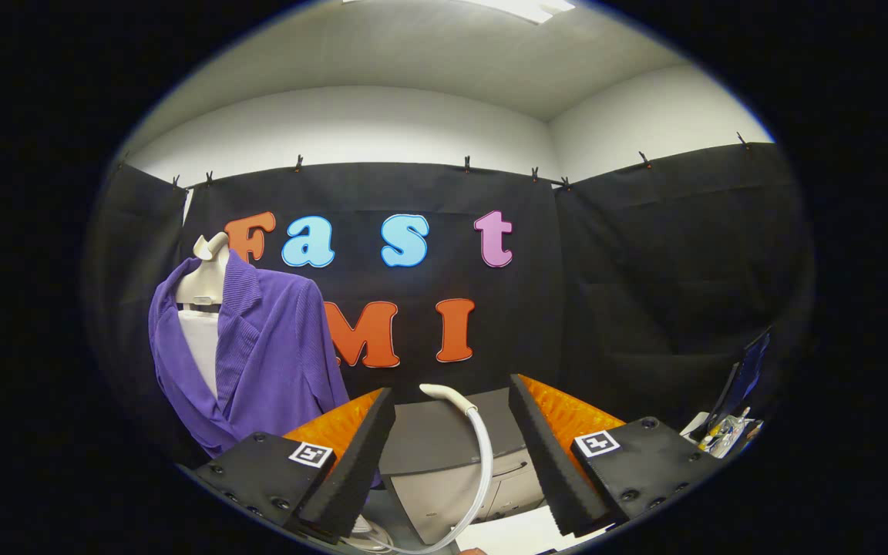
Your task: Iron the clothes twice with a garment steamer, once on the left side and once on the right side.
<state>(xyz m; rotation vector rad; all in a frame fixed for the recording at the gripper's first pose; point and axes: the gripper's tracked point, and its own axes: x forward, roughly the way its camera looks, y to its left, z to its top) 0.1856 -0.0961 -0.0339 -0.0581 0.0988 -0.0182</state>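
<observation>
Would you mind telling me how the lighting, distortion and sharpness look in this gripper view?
In the gripper view, a ceiling light is blown out to white; the fisheye bends the top edge of the black cloth into a curve; the purple jacket on its mannequin is evenly lit and sharp; the open gripper is close, its fingers framing the white steamer hose and grey steamer base.

A white surface (517,532) shows low down, between the two jaws. A grey box (444,455) with a dark top sits on it, just ahead of the jaws. A white curved hose (482,462) stands in front of the box and bends down toward the surface. The jaws are held wide apart and touch nothing. Far off to the right, some small things (725,432) lie in a heap on another white spot; they are too small to tell what they are.
</observation>
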